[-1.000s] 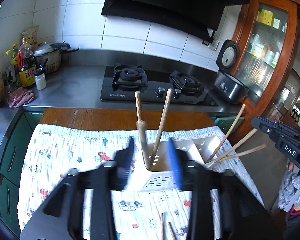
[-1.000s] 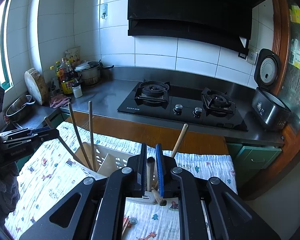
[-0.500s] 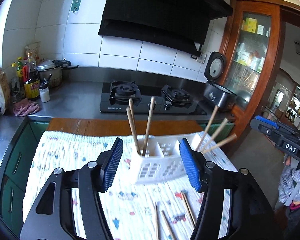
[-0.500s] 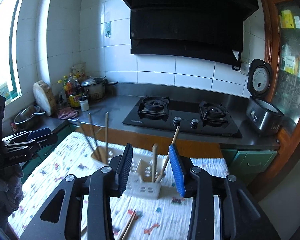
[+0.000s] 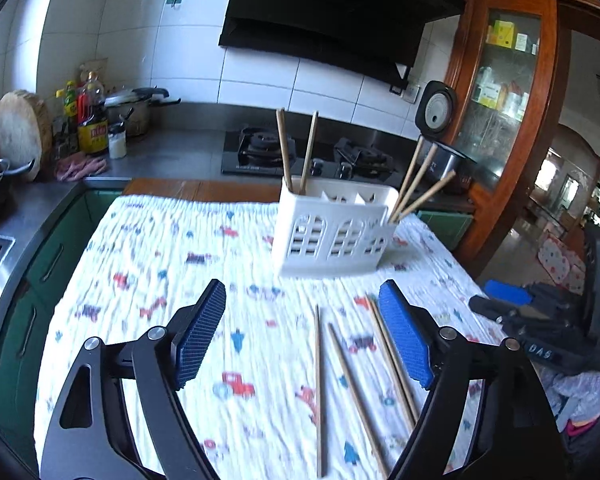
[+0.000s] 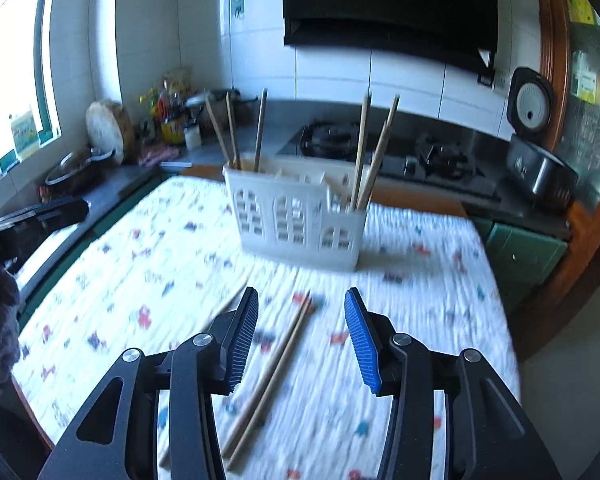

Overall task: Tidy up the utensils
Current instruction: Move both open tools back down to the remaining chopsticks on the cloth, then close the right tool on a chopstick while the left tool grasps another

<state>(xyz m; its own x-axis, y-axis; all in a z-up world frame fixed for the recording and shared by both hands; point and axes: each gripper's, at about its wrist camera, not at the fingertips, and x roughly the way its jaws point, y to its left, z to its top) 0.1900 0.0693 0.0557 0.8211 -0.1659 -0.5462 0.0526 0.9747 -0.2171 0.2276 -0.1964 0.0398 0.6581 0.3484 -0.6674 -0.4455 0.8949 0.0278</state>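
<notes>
Loose chopsticks (image 5: 318, 384) lie flat on cloth (image 5: 160, 248), tips toward holder (image 5: 332, 236). Left gripper (image 5: 302, 334) and right gripper (image 6: 302, 338): jaws apart, just widened, empty.

Daylight glares from the blown-out window (image 6: 16, 80) at left. The printed white cloth (image 6: 180, 240) is motion-blurred. Fisheye edges bend and darken.

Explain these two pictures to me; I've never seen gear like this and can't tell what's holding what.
No robot here: a person carries a two-finger gripper in each hand, each with a wide-angle camera looking along its fingers. One picture is from the left gripper, one from the right gripper. The blue pads are their fingers. Both have just been opening and hold nothing. On the patterned cloth stands a white utensil holder with chopsticks upright at both ends. More loose chopsticks lie flat on the cloth in front, still to be put away.
</notes>
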